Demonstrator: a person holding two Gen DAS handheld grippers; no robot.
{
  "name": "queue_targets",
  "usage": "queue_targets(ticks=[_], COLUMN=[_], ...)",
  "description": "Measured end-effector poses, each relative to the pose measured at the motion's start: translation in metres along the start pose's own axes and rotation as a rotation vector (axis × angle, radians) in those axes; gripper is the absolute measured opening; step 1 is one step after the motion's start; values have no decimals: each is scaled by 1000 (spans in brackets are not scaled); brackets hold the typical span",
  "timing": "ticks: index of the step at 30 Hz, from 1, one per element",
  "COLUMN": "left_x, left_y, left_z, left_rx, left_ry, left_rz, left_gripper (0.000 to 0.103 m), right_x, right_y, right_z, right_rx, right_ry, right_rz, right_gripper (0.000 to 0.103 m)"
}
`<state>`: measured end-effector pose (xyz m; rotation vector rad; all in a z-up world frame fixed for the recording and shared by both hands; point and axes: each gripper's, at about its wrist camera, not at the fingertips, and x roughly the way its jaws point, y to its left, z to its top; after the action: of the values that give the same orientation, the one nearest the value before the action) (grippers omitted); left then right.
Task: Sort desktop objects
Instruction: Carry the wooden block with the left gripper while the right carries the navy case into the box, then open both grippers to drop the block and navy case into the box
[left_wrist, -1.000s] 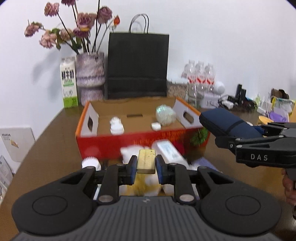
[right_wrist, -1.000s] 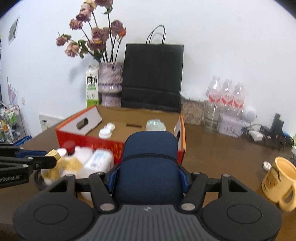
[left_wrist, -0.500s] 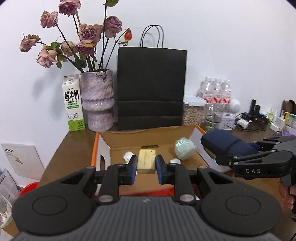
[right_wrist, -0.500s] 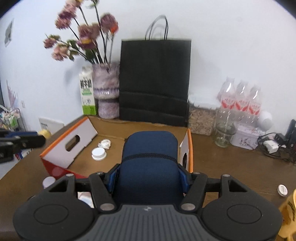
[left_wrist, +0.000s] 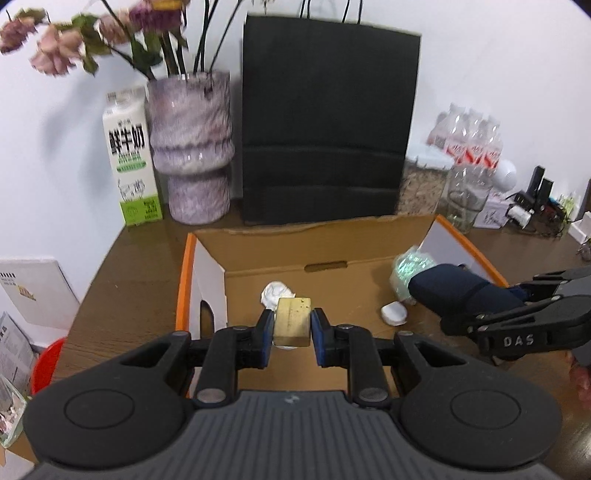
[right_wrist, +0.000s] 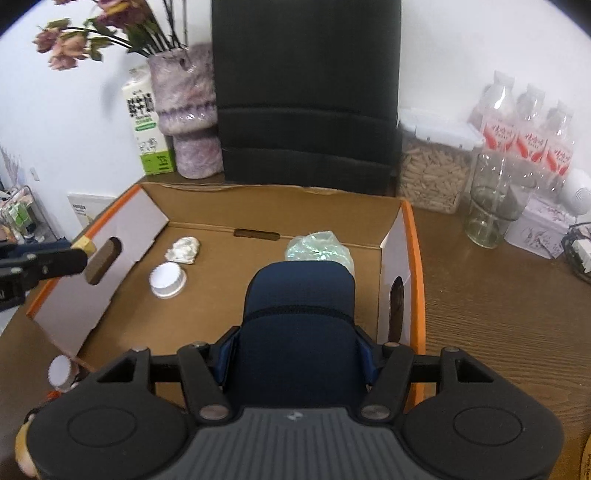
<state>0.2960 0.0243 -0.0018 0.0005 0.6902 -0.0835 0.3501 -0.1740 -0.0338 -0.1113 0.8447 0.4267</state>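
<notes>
The left tongs (left_wrist: 293, 326) stand nearly together, their blue pads clamped on either side of a small tan block (left_wrist: 293, 325), which hangs over the near part of the open cardboard box (left_wrist: 207, 258); the right tongs (right_wrist: 297, 356) stand about half apart, gripping a dark blue soft case (right_wrist: 299, 317) that fills the gap between the pads and juts forward over the box's right half; in the left wrist view the same case (left_wrist: 458, 295) comes in from the right, its tip just beside a crinkled greenish plastic ball (left_wrist: 412, 269) lying in the box; on the box floor lie also a white cap (right_wrist: 167, 279) and a crumpled white wad (right_wrist: 183, 250), close together near the left wall; the box sits on a brown wooden worktop (right_wrist: 491, 317), with a black paper bag (left_wrist: 328, 122), a purple vase (left_wrist: 192, 147) and a milk carton (left_wrist: 131, 155) behind it against the wall.
</notes>
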Motion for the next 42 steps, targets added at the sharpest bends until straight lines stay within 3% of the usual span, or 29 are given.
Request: queue_targets(ticks=[7, 15, 26, 32, 34, 36, 37, 39, 42], left_x=[31, 52, 62, 55, 51, 45, 43, 36, 27], left_y=[7, 7, 6, 2, -1, -4, -5, -5, -6], left_z=[-6, -15, -21, -21, -20, -20, -20, -19, -17], left_rx=[-17, -6, 38, 69, 90, 106, 108, 106, 101], left_ry=[60, 129, 155, 111, 85, 53, 41, 6, -28], left_rz=[-10, -5, 44, 61, 77, 83, 80, 76, 82], left_gripper=[22, 22, 23, 47, 77, 89, 100, 103, 103], right_x=[22, 28, 32, 31, 27, 21, 18, 12, 0], right_y=[-8, 1, 10, 14, 14, 15, 15, 15, 17], right_z=[2, 0, -1, -3, -3, -3, -3, -4, -6], right_rx=[39, -11, -82, -113, -118, -123, -125, -122, -122], right_ry=[11, 3, 25, 17, 0, -22, -32, -55, -100], right_rz=[-11, -46, -94, -122, -127, -122, -116, -109, -129], right_gripper=[61, 61, 63, 73, 86, 90, 96, 103, 103])
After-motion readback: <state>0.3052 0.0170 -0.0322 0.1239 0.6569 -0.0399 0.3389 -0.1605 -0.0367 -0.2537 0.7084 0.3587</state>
